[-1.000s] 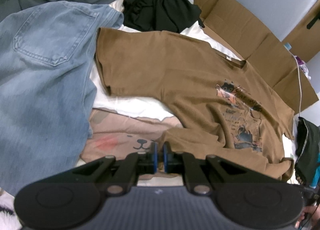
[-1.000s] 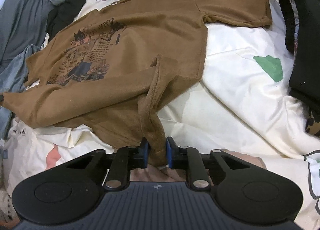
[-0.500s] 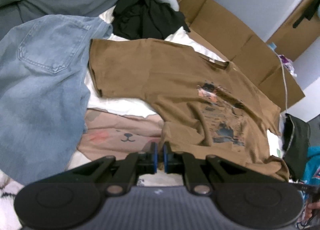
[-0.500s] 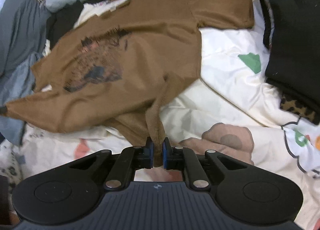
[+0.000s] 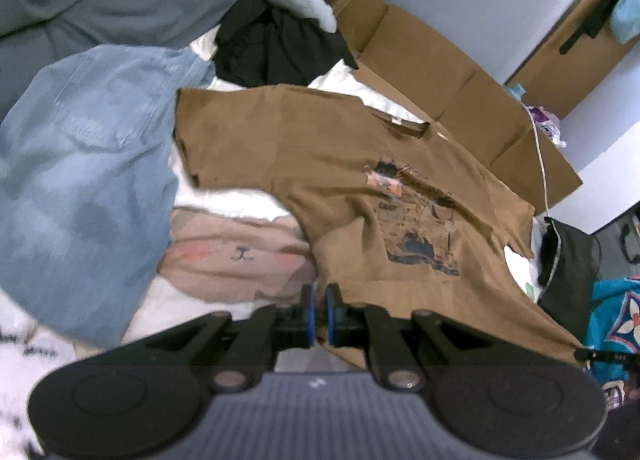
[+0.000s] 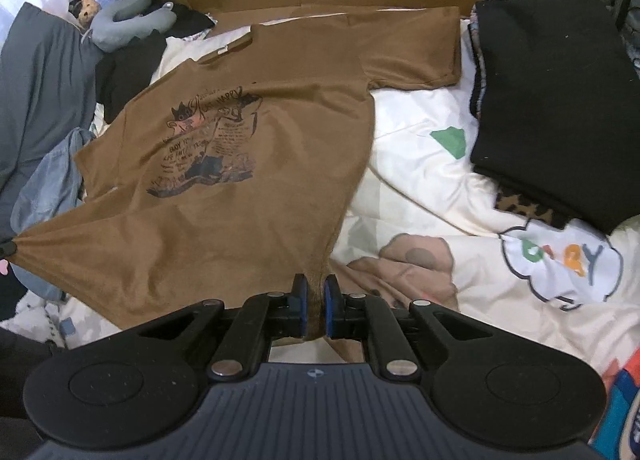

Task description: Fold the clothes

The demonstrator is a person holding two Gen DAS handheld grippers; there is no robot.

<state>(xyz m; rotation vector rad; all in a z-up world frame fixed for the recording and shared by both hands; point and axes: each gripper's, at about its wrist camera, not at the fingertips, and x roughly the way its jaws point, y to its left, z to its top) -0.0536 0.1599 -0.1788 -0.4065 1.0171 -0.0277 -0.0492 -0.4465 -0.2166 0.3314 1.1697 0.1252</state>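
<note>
A brown T-shirt (image 5: 344, 163) with a dark printed graphic lies face up on the bed, its hem lifted and stretched between both grippers. My left gripper (image 5: 319, 310) is shut on one bottom corner of the hem. My right gripper (image 6: 314, 310) is shut on the other bottom corner, and the brown T-shirt (image 6: 256, 195) fans out from its pads. The left gripper's tip (image 6: 6, 248) shows at the far left of the right wrist view, holding the stretched corner. The sleeves and collar still rest on the bed.
Light blue jeans (image 5: 80, 179) lie left of the shirt, a black garment (image 5: 276, 43) behind it. A folded black pile (image 6: 552, 99) sits right of the shirt. Flattened cardboard (image 5: 460, 71) lines the far side. The patterned bedsheet (image 6: 460, 187) lies under everything.
Both grippers have risen with the hem corners in them. The crumpled lower part of the shirt has been pulled up and stretched flat between them.
</note>
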